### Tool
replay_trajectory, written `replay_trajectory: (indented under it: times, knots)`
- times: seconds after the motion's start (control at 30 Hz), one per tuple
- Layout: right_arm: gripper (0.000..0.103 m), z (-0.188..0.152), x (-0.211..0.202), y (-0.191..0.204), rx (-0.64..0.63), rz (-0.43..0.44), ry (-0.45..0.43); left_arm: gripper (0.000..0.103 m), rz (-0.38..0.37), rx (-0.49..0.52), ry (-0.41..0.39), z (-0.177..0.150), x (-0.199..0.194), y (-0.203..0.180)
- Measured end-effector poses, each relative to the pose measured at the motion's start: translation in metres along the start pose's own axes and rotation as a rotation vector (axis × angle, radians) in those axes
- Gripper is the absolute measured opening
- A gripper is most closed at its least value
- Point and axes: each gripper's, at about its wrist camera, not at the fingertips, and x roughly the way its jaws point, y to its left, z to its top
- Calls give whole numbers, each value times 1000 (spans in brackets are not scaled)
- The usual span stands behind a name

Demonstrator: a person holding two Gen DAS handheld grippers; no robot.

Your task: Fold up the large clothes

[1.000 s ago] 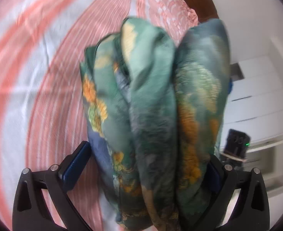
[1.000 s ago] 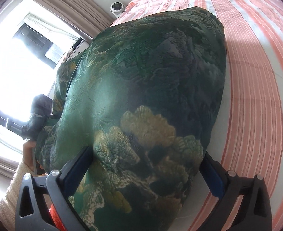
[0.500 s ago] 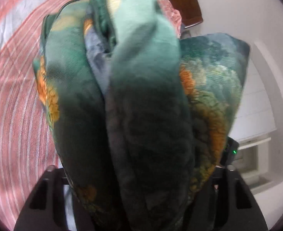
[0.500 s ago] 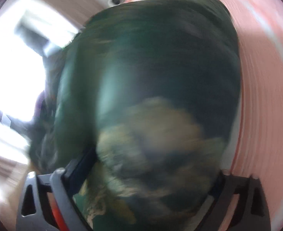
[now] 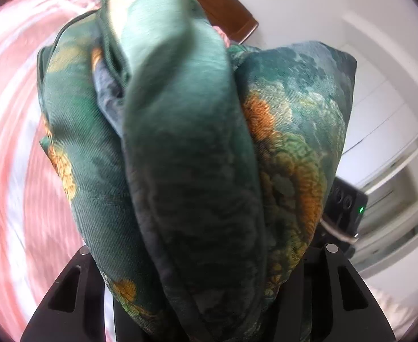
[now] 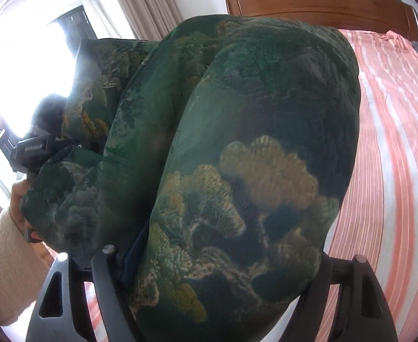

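Observation:
A thick green garment with gold and orange landscape print (image 5: pixel 192 154) is bunched in several folds between the jaws of my left gripper (image 5: pixel 206 299), which is shut on it. In the right wrist view the same green garment (image 6: pixel 237 156) bulges between the jaws of my right gripper (image 6: pixel 223 293), also shut on it. Both hold it up above the bed. The left gripper's body (image 6: pixel 34 151) and the hand holding it show at the left of the right wrist view. The fingertips are hidden by cloth.
A bed with a pink and white striped sheet (image 6: pixel 394 148) lies below, with a brown wooden headboard (image 6: pixel 323 2) at the back. A bright window with beige curtains (image 6: pixel 140 5) is at the left. White cabinets (image 5: pixel 388 131) stand to the right.
Both grippers have lifted and tilted up with the garment; the headboard and the wall now show. The folds have swung closer to the left camera.

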Motion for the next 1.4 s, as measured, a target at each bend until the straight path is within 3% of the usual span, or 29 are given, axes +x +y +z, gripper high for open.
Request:
replay_trajectory:
  times: [0.07, 0.13, 0.17, 0.23, 0.3, 0.37, 0.47, 0.57, 0.7, 0.73, 0.8, 0.87, 0.93, 0.97, 1.1, 1.27, 1.4]
  knots:
    - [79, 14, 11, -23, 38, 17, 7, 56, 46, 5, 23, 14, 20, 9]
    - [87, 23, 31, -49, 104, 16, 47, 77, 119, -50, 62, 21, 42, 32]
    - [101, 22, 39, -63, 144, -1, 70, 79, 162, -105, 88, 20, 53, 49]
    - [103, 18, 50, -88, 214, -82, 101, 80, 233, -174, 114, 12, 61, 72]
    - [103, 10, 39, -104, 221, -163, 55, 82, 210, -188, 69, 2, 50, 82]
    - [103, 2, 21, -114, 236, -176, 7, 85, 171, -196, 22, -4, 31, 87]
    - [103, -12, -15, -116, 203, -236, -61, 89, 238, -91, -89, -4, -12, 71]
    - [103, -12, -49, -88, 126, -285, -145, 96, 355, 16, -215, -3, -59, 40]
    - [103, -11, -100, -28, 29, -370, -314, 100, 652, 234, -425, -33, -103, -39]
    - [103, -15, -114, -8, 7, -388, -369, 102, 712, 287, -471, -26, -117, -39]
    - [103, -15, -141, 19, -17, -391, -468, 103, 815, 401, -568, -47, -134, -71]
    - [103, -13, -150, 33, -8, -362, -484, 103, 909, 471, -635, -67, -144, -100]
    - [103, -15, -149, 43, -17, -335, -414, 103, 1019, 448, -640, -82, -145, -120]
    - [103, -22, -153, 49, -17, -331, -409, 103, 1038, 429, -616, -85, -142, -124]
    - [103, -50, -167, 83, -7, -352, -430, 103, 999, 357, -528, -134, -129, -143]
    - [103, -91, -169, 118, -25, -423, -316, 103, 996, 290, -464, -175, -117, -167]
    - [103, -117, -172, 143, -47, -433, -262, 103, 984, 289, -436, -203, -122, -192]
